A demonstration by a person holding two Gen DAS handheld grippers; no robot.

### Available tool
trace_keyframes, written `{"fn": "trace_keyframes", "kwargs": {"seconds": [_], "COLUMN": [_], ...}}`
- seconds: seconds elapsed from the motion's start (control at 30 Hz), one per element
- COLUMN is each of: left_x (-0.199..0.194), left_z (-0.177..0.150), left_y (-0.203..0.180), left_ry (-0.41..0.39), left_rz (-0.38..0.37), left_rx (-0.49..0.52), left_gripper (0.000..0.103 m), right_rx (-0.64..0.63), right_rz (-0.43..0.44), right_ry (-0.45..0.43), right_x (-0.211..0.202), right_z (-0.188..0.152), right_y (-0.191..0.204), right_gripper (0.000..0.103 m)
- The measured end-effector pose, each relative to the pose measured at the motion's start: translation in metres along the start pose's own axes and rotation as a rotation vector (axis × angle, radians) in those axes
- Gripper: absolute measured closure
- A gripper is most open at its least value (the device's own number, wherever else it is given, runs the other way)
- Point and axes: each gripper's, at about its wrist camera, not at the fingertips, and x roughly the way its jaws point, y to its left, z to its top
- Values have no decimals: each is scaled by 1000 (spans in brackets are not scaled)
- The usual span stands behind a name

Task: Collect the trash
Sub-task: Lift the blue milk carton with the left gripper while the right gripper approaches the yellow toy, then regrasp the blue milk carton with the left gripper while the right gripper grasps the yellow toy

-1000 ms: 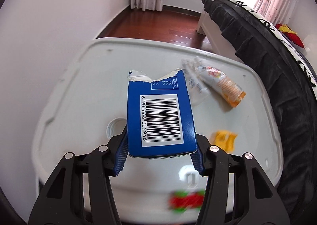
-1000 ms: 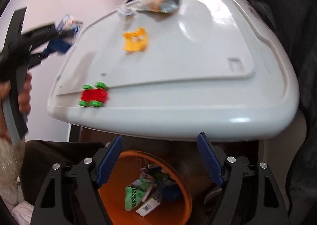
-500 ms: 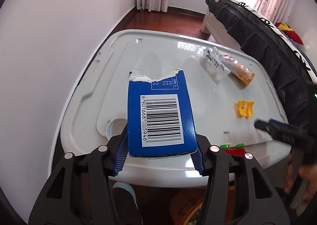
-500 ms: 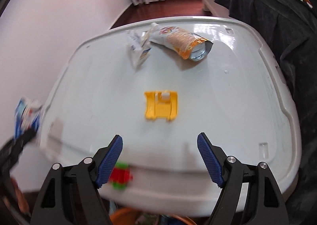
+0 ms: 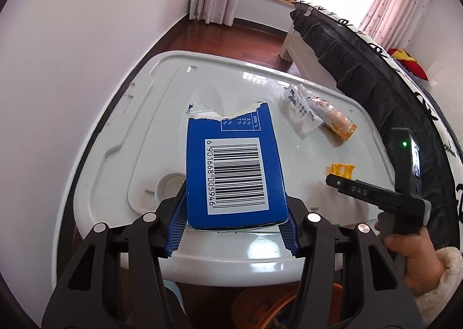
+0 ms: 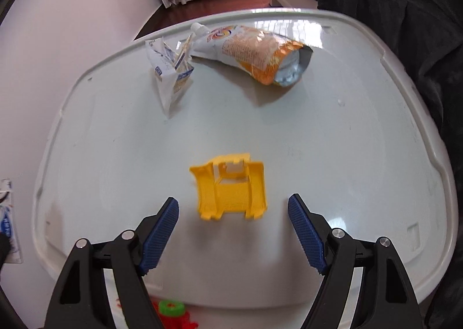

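One torn blue cardboard box (image 5: 235,168) with a white barcode label stands between the blue ribbed pads of the left gripper (image 5: 233,223), which is closed on its lower end, about half open in width. Its long axis runs from the bottom centre of the left wrist view up toward the middle, and the ragged torn end points away from the camera, over the white plastic lid (image 5: 121,138).

Two empty packages lie near the far edge of the lid: one crumpled white and blue wrapper (image 6: 170,73) and one orange and white spouted pouch (image 6: 254,54). The pouch lies on its side, with the white spout toward the upper left of the right wrist view and the cut-open silver mouth toward the right. The two touch at the spout end.

One small yellow plastic piece (image 6: 230,190) lies flat in the middle of the lid, just ahead of the right gripper (image 6: 233,204), whose jaws are wide apart and hold nothing. One red and green toy (image 6: 173,313) shows at the bottom edge, blurred. One orange bin (image 5: 277,304) is partly seen under the lid.
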Motion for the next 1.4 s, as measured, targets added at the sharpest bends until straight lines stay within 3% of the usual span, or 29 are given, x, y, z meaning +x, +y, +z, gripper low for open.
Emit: {"fn": "trace_keyframes", "kwargs": {"seconds": [0.2, 0.37, 0.47, 0.53, 0.7, 0.77, 0.87, 0.97, 1.13, 1.33, 1.4], "left_x": [11, 33, 46, 56, 80, 81, 80, 80, 80, 80, 92], "left_z": [9, 38, 52, 54, 50, 51, 48, 47, 46, 52, 56], "left_y": [-14, -31, -33, -33, -28, -24, -25, -31, -37, -48, -59], "left_ry": [23, -6, -47, -59, -1, 6, 5, 5, 4, -50, -32], "left_rz": [-31, -72, -140, -146, -114, -136, -119, -108, -98, -80, -73], "left_rx": [54, 93, 70, 49, 21, -5, 11, 40, 73, 123, 142], "left_gripper": [50, 50, 48, 41, 41, 42, 42, 42, 42, 42, 42], "right_rx": [15, -19, -36, -46, -65, -69, -81, -92, -95, -106, -112], "right_rz": [22, 16, 14, 12, 2, -4, -28, -45, -46, -42, -44], "right_ry": [-15, -32, -37, -38, -51, -57, -70, -79, -75, -75, -73], "right_x": [0, 2, 2, 3, 4, 4, 5, 4, 4, 3, 3], "right_z": [2, 5, 6, 7, 7, 7, 7, 9, 12, 11, 11], "right_y": [-5, -7, -9, -10, -13, -14, -13, -16, -20, -21, -21], "right_gripper": [22, 22, 22, 18, 17, 18, 23, 37, 49, 52, 52]}}
